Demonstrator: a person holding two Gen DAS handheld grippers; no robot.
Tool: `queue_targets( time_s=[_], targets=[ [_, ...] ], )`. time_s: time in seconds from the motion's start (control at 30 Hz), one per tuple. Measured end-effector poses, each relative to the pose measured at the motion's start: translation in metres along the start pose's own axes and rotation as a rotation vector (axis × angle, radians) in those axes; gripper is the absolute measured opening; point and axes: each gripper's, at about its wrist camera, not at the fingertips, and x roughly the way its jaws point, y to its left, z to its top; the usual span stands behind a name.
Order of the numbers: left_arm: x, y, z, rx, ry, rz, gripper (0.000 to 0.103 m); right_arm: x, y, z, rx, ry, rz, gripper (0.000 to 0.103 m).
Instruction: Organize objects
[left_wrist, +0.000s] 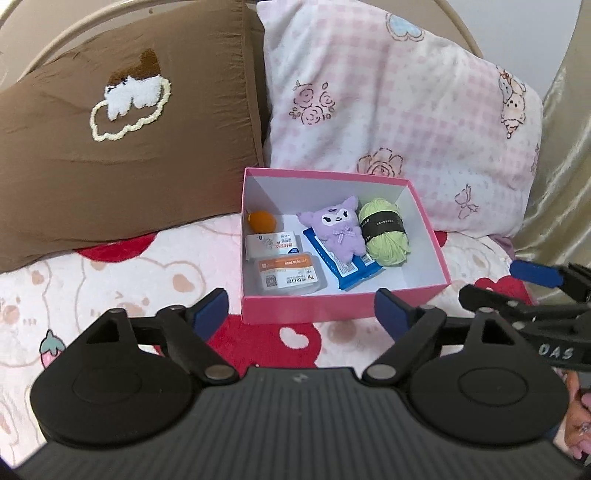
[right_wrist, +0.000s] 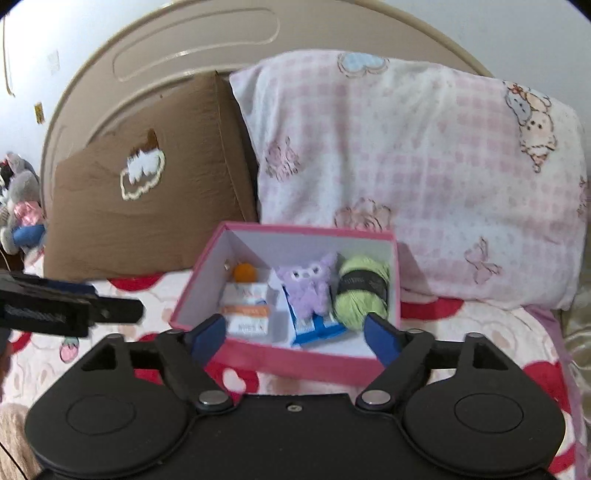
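Six things fill the pink box (left_wrist: 306, 308) near the bed's head edge: orange ball (left_wrist: 260, 220), two packets, blue pouch (left_wrist: 351, 269), purple plush (left_wrist: 338, 229), green yarn (left_wrist: 386, 232) (rightmost). Left tongs (left_wrist: 301, 315) and right tongs (right_wrist: 295, 334) gape, released, empty.

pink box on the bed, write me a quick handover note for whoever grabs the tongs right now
Left tongs: open, holding nothing, in front of the pink box.
Right tongs: open, holding nothing, at the box's near wall.
In the box: orange ball, two small labelled packs, blue packet with the purple plush on it, green yarn.
Done: all visible items are in the box, which sits on the blanket by the pillows.
Left: nothing loose in view; no lid seen.
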Motion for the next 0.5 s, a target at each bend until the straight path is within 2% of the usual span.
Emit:
queue_targets(
  time_s=[0.07, 0.2, 0.33, 0.5],
  targets=[
    [-0.005, 0.001, -0.005, -0.013, 0.001, 0.014, 0.091, -0.004, 0.002, -0.004, -0.004, 0.015, -0.032, 0.088],
    [-0.011, -0.001, -0.017, 0.004, 0.004, 0.039, 0.094, -0.011, 0.001, -0.011, 0.025, 0.048, -0.015, 0.090],
    [-0.017, -0.005, -0.025, -0.001, 0.010, 0.042, 0.097, -0.020, 0.005, -0.018, 0.022, 0.068, -0.036, 0.090],
    [-0.024, -0.008, -0.031, -0.009, 0.002, 0.052, 0.100, -0.030, -0.003, -0.022, 0.103, 0.090, -0.074, 0.092]
  ],
)
